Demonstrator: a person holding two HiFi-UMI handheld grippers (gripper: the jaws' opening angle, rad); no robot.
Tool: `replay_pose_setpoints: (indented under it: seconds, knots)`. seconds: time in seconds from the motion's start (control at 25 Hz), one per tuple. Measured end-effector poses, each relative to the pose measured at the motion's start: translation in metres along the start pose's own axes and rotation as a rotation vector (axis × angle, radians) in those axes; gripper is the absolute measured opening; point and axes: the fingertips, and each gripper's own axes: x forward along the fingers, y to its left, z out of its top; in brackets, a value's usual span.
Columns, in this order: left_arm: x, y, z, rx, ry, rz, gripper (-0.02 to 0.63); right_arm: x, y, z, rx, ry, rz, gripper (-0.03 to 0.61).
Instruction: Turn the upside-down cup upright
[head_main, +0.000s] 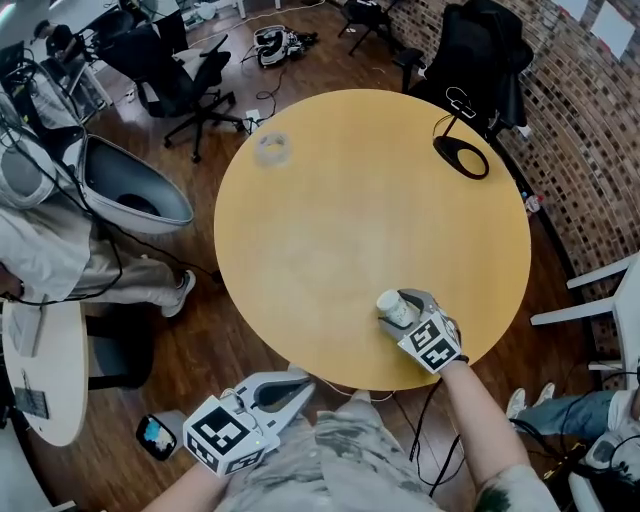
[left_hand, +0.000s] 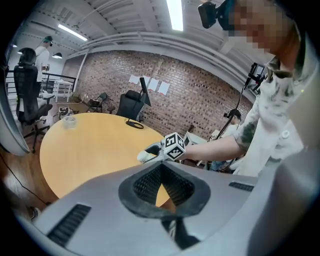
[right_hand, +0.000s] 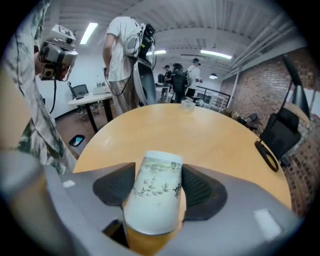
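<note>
A white paper cup (head_main: 395, 305) with a bamboo print sits near the round wooden table's (head_main: 350, 220) front edge, held between the jaws of my right gripper (head_main: 402, 314). In the right gripper view the cup (right_hand: 152, 200) lies tilted between the dark pads (right_hand: 202, 192), its narrow closed end pointing away and its wide rim toward the camera. My right gripper (right_hand: 156, 186) is shut on the cup's sides. My left gripper (head_main: 300, 388) hangs off the table's front edge, jaws together and empty. In the left gripper view its pads (left_hand: 175, 187) meet, and the cup (left_hand: 145, 157) shows beyond them.
A small clear cup (head_main: 272, 148) stands at the table's far left. A black looped stand (head_main: 460, 155) rests at the far right. Office chairs (head_main: 190, 80), a grey pod seat (head_main: 130, 190) and a person (head_main: 40, 240) surround the table. A phone (head_main: 156, 436) lies on the floor.
</note>
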Motion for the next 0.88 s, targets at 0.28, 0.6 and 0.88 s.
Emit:
replay_pose_setpoints:
  seconds: [0.28, 0.6, 0.88]
  knots:
    - [0.007, -0.005, 0.0, 0.034, 0.038, 0.012, 0.006, -0.011, -0.008, 0.009, 0.114, -0.296, -0.088, 0.291]
    - [0.02, -0.028, 0.0, 0.069, 0.08, 0.015, 0.006, -0.022, -0.004, -0.004, 0.192, -0.45, -0.128, 0.291]
    - [0.027, -0.045, 0.006, 0.089, 0.101, 0.023, 0.006, -0.036, 0.002, -0.015, 0.197, -0.501, -0.132, 0.295]
